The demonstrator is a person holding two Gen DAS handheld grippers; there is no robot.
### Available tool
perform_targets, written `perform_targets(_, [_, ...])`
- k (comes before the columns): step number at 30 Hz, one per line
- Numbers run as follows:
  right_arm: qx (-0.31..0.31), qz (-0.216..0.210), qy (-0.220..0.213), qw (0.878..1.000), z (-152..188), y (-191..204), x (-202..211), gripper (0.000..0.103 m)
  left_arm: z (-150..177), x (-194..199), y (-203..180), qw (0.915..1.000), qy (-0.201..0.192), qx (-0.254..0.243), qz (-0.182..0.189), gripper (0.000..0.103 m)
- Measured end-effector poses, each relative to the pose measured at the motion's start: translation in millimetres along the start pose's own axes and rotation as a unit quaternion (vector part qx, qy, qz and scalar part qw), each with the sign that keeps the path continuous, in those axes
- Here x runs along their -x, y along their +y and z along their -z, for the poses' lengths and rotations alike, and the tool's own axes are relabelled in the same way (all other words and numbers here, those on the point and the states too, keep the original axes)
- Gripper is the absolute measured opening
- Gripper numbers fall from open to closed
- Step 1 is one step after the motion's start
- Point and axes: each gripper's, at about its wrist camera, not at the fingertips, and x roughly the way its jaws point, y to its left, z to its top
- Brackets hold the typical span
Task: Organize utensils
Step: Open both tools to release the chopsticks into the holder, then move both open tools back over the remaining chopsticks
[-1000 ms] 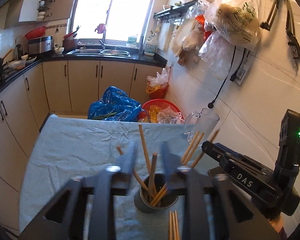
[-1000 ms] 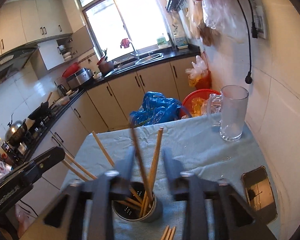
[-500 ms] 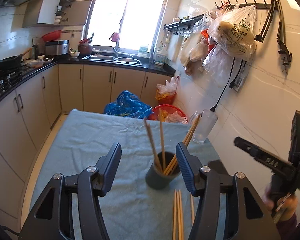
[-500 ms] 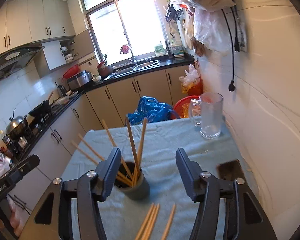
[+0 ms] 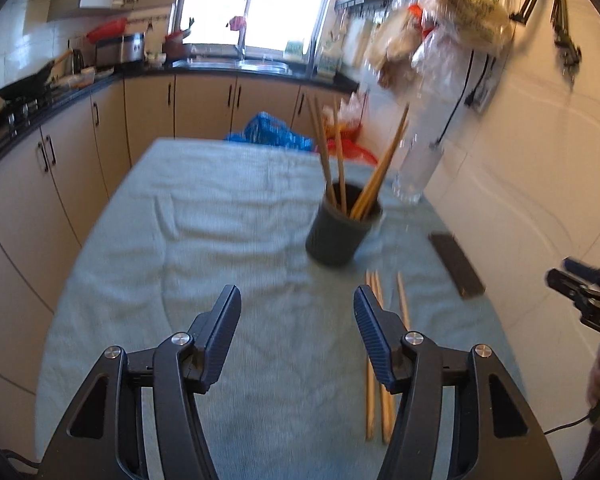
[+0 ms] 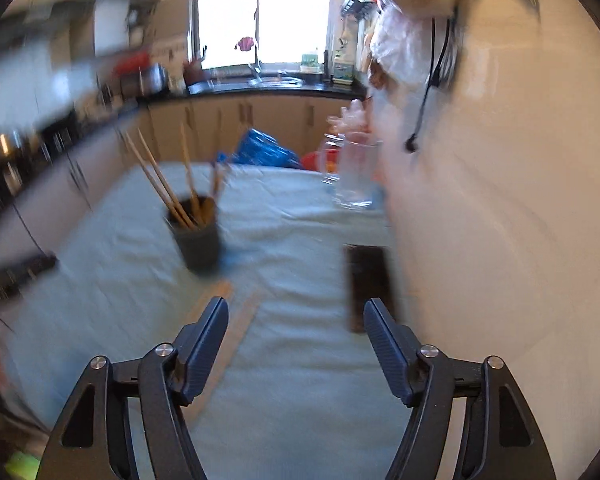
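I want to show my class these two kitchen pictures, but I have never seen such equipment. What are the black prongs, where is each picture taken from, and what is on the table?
No robot: a person carries a hand-held gripper in each hand, each with a camera looking along its two fingers. One picture comes from the left hand-held gripper, the other from the right hand-held gripper. Both are open and hold nothing. On the cloth-covered table stand a dark cup holding chopsticks and a glass mug. Loose chopsticks and a dark flat object lie nearby.
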Motion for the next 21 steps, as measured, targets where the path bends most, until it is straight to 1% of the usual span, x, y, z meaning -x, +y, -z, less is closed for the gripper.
perform_targets(1, [0.031, 0.032, 0.006, 0.999, 9, 2, 2, 0.079, 6, -5, -1, 1.0000, 0.009, -0.002, -0.002, 0.057])
perform_targets(4, [0.069, 0.081, 0.019, 0.994, 30, 0, 5, 0.080, 23, -20, -6, 0.9992, 0.035, -0.017, -0.005, 0.057])
perform_targets(6, [0.060, 0.080, 0.030, 0.995, 40, -6, 1, 0.081, 33, -35, -14, 0.9979, 0.056, -0.034, -0.003, 0.057])
perform_targets(8, [0.029, 0.052, 0.045, 0.997, 51, -13, -7, 0.081, 43, -53, -25, 0.9952, 0.082, -0.053, 0.004, 0.057])
perform_targets(11, [-0.040, -0.016, 0.070, 0.997, 70, -17, -31, 0.081, 53, -82, -43, 0.9885, 0.127, -0.080, 0.019, 0.056])
perform_targets(13, [-0.075, -0.053, 0.080, 0.993, 80, -15, -46, 0.081, 60, -98, -52, 0.9844, 0.147, -0.091, 0.030, 0.043])
perform_targets(14, [-0.095, -0.072, 0.085, 0.989, 86, -14, -56, 0.081, 63, -107, -57, 0.9816, 0.160, -0.098, 0.036, 0.041])
perform_targets(16, [-0.121, -0.099, 0.090, 0.983, 93, -11, -68, 0.081, 66, -117, -64, 0.9792, 0.170, -0.103, 0.042, 0.033])
perform_targets(18, [-0.138, -0.124, 0.096, 0.978, 98, -5, -79, 0.081, 67, -126, -71, 0.9768, 0.176, -0.111, 0.051, 0.032])
perform_targets(20, [-0.136, -0.134, 0.100, 0.976, 99, 7, -86, 0.081, 68, -132, -76, 0.9757, 0.178, -0.118, 0.052, 0.030])
perform_targets(21, [-0.134, -0.136, 0.102, 0.976, 99, 11, -90, 0.081, 67, -135, -79, 0.9754, 0.176, -0.123, 0.049, 0.022])
